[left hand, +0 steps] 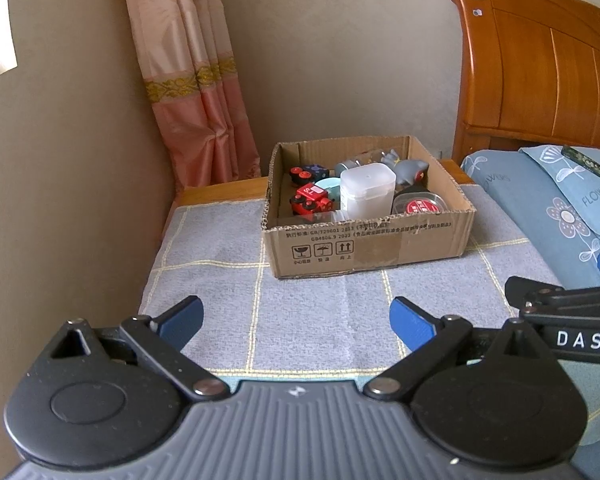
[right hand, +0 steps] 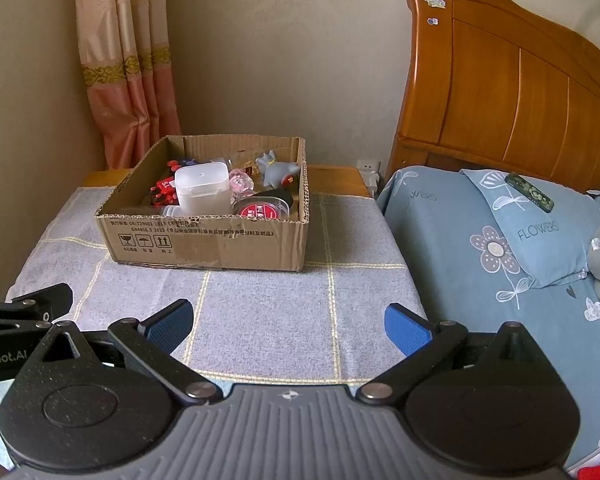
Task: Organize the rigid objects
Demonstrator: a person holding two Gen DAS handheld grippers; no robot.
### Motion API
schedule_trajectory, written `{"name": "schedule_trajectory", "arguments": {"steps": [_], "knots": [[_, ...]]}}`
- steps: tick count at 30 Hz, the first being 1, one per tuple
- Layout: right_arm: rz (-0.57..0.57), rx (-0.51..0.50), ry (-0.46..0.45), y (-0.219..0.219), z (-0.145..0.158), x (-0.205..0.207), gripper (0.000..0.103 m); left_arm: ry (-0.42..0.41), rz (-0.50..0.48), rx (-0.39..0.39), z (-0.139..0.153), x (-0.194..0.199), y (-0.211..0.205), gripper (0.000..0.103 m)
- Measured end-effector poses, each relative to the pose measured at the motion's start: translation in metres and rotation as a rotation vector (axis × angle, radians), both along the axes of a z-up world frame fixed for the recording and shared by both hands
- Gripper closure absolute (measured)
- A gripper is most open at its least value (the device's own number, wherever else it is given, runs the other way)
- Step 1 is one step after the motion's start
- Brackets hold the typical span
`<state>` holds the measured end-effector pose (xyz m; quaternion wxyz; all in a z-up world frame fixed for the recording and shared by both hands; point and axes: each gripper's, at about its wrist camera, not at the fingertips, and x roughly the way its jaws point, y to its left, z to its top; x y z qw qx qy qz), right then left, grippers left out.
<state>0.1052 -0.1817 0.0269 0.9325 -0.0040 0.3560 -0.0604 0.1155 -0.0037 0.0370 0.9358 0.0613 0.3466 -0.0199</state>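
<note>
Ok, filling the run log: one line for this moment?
left gripper open, empty | right gripper open, empty | cardboard box of toys on table | nothing held

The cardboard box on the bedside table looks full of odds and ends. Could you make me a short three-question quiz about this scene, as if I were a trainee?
1. True or false: the left tongs are clamped on a toy.
2. Which item stands tallest in the open brown cardboard box?
A. the frosted white plastic container
B. the round clear tub with a red label
C. the red toy train with black wheels
3. Fill in: the box rests on a grey checked ____.

Key
1. False: both the left tongs and the right tongs are open and empty.
2. A
3. Cloth
</note>
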Motion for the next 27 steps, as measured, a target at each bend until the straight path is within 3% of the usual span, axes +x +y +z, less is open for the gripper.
{"name": "schedule_trajectory", "arguments": {"steps": [27], "knots": [[0.0,-0.002,-0.002,0.0001,-0.0002,-0.0008,0.0,0.004,0.0,0.0,-0.0005,0.0016,-0.0011,0.004]]}}
